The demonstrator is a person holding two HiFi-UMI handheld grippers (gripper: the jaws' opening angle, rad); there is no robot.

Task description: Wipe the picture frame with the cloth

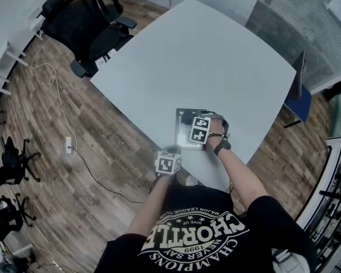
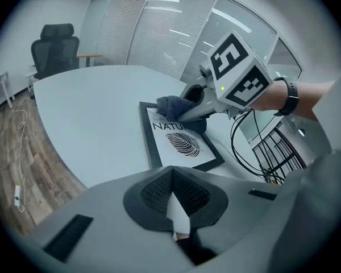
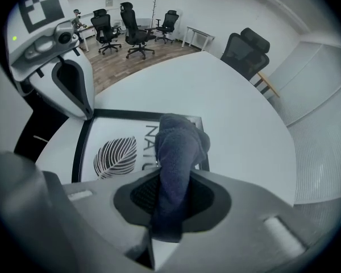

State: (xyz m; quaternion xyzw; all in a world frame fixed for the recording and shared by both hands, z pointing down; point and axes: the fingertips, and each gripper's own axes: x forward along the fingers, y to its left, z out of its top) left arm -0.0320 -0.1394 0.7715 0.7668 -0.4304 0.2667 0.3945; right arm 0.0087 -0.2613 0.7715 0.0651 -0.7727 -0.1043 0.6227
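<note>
Right gripper view: the right gripper (image 3: pixel 171 193) has its fingers clenched on the dark cloth (image 3: pixel 179 144), whose bunched end rests on the picture frame (image 3: pixel 116 152) (leaf print) lying flat on the counter (image 3: pixel 216 90). The left gripper (image 2: pixel 171 180) is nearby, its fingers closed and empty.

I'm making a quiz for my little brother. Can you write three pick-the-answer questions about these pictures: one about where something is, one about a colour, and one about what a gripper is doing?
1. Where is the picture frame?
A. flat on the table
B. in a box
C. in a sink

2. What colour is the cloth?
A. yellow
B. dark blue-grey
C. red

3. What is the right gripper doing?
A. open and empty
B. holding a cup
C. shut on the cloth

Answers:
1 A: the head view shows it lying on the pale tabletop.
2 B: the right gripper view shows it dark blue-grey.
3 C: the cloth sits pinched between its jaws.
</note>
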